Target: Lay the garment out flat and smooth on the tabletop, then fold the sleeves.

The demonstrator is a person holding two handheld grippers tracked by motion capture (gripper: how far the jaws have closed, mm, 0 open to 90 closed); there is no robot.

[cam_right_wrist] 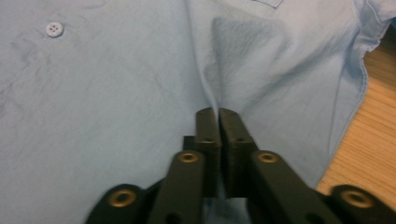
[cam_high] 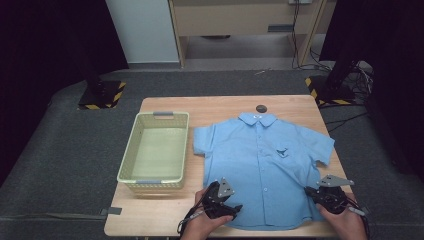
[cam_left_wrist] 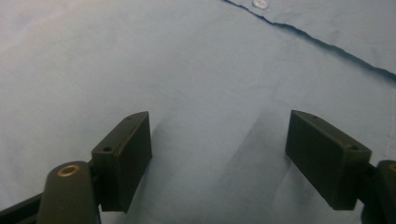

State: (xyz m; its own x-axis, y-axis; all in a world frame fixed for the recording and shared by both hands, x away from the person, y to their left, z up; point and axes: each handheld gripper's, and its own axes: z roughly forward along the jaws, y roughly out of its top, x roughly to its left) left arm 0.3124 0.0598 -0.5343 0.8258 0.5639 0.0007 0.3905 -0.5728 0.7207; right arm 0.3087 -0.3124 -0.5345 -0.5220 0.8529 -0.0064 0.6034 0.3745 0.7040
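I had the blue short-sleeved shirt (cam_high: 262, 165) spread flat, front up, on the wooden desk (cam_high: 165, 212), its collar toward the far edge and its hem toward me. A pale green plastic basket (cam_high: 131, 156) stood just beside the shirt on its left, and a small dark round object (cam_high: 261, 108) lay on the desk just past the collar.

My left claw (cam_high: 231, 210) sat at the lower left part of the shirt near the hem. In the left gripper view its jaws were spread wide with smooth blue cloth between them, and I could not tell whether the pads (cam_left_wrist: 125, 158) touched the fabric. The button placket ran across the upper right of that view, with one white button (cam_left_wrist: 259, 3) at the top edge.

My right claw (cam_high: 312, 192) was at the lower right side of the shirt. In the right gripper view its jaws were pressed together on a raised ridge of the blue fabric, pinching it so a fold ran up from the tips. The shirt's side edge and bare desk wood showed to the right of that pinch
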